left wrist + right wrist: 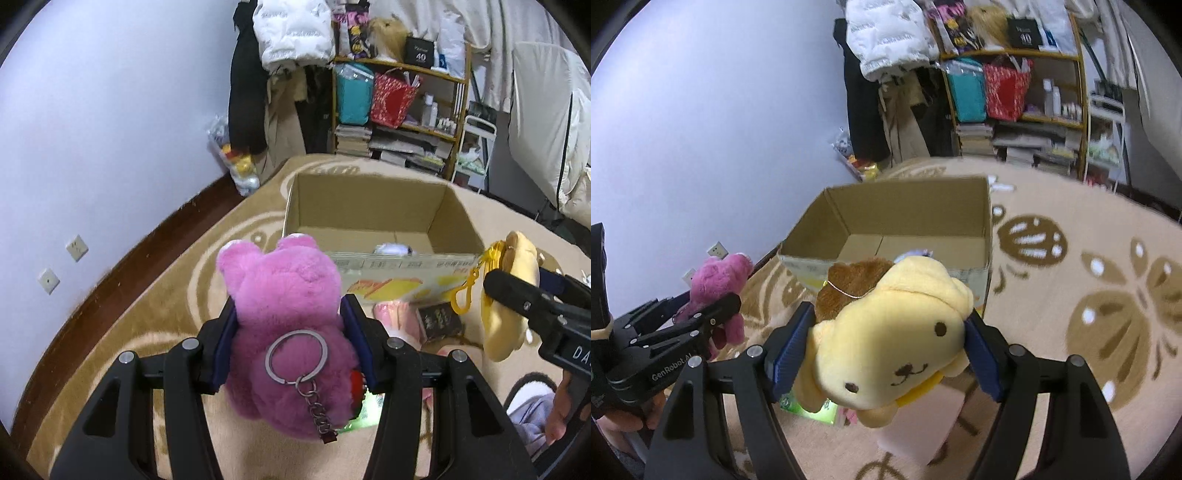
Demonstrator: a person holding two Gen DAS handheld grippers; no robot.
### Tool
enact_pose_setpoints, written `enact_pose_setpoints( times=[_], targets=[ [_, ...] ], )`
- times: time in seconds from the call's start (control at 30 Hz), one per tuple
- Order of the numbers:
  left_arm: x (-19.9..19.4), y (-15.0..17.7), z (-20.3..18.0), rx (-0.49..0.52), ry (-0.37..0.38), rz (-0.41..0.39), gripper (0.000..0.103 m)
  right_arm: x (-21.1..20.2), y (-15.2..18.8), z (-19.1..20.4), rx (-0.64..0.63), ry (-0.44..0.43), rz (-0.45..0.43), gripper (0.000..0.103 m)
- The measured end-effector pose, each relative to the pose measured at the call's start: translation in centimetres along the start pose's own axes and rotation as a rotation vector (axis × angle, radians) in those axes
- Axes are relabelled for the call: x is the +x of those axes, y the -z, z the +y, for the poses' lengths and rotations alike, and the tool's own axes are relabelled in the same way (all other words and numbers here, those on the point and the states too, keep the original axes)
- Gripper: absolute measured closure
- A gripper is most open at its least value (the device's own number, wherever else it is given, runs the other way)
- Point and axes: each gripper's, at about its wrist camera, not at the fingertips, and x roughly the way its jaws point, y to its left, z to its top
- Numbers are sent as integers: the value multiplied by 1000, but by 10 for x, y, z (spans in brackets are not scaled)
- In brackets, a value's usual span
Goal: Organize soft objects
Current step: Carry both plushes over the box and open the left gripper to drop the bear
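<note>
My left gripper is shut on a pink plush bear with a metal key ring, held above the carpet short of an open cardboard box. My right gripper is shut on a yellow plush dog with a brown beret, also short of the box. In the left wrist view the dog and its yellow clip show at the right. In the right wrist view the bear shows at the left. A small pale item lies inside the box.
A beige patterned carpet covers the floor. A pink item, a dark small box and a green packet lie before the box. A cluttered shelf, hanging clothes and a bag of toys stand behind.
</note>
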Motion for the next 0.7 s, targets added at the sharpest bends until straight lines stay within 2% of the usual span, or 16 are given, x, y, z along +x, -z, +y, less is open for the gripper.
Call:
enact_pose_setpoints(
  times=[0.37, 0.53, 0.6, 0.7],
  targets=[
    [-28, -51, 8, -11, 2, -134, 50, -16, -50, -16, 22, 5, -67, 22],
    [-19, -71, 10, -4, -3, -158, 50, -12, -71, -22, -5, 30, -79, 22],
    [-12, -75, 8, 1, -28, -176, 50, -10, -78, -23, -18, 39, -85, 21],
    [2, -80, 5, 1, -32, -172, 50, -6, -86, -23, -54, 54, -90, 21]
  ],
)
